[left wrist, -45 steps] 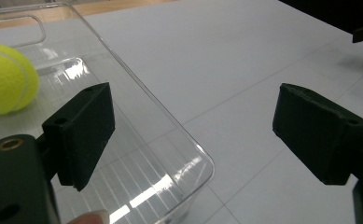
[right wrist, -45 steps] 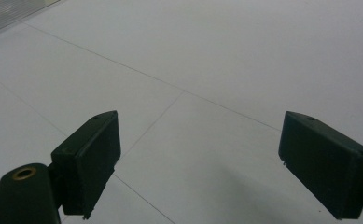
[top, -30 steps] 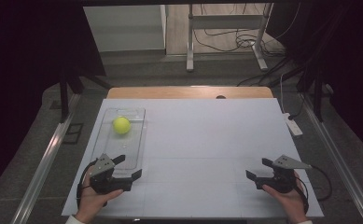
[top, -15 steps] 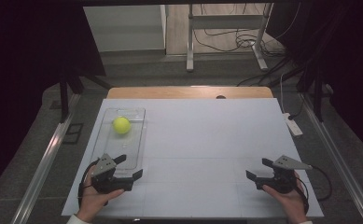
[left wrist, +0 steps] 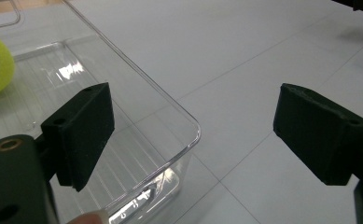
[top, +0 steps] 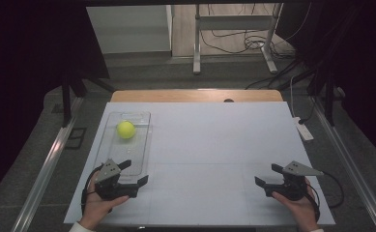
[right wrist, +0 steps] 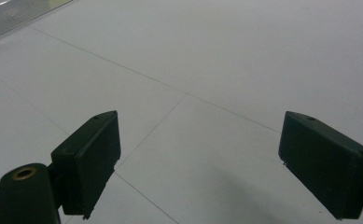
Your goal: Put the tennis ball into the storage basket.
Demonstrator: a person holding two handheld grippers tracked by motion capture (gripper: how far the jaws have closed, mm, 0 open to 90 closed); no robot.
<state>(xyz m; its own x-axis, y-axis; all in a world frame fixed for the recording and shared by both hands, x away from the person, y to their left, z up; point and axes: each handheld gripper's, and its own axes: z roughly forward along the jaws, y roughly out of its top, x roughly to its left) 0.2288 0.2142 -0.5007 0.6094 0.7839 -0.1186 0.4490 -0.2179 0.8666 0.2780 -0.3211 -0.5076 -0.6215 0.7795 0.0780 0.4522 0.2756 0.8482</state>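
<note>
Your left gripper (top: 132, 173) sits at the worktop's (top: 214, 145) near left, jaws spread wide and holding nothing, straddling the near right corner of the clear tray (top: 144, 145). Your right gripper (top: 267, 176) rests near the near right corner, equally wide and empty. Farther up the left edge, the tennis ball (top: 126, 129) lies in the tray's far half. Careful: I'd say reaching in low could clip the tray wall and send that ball rolling.
</note>
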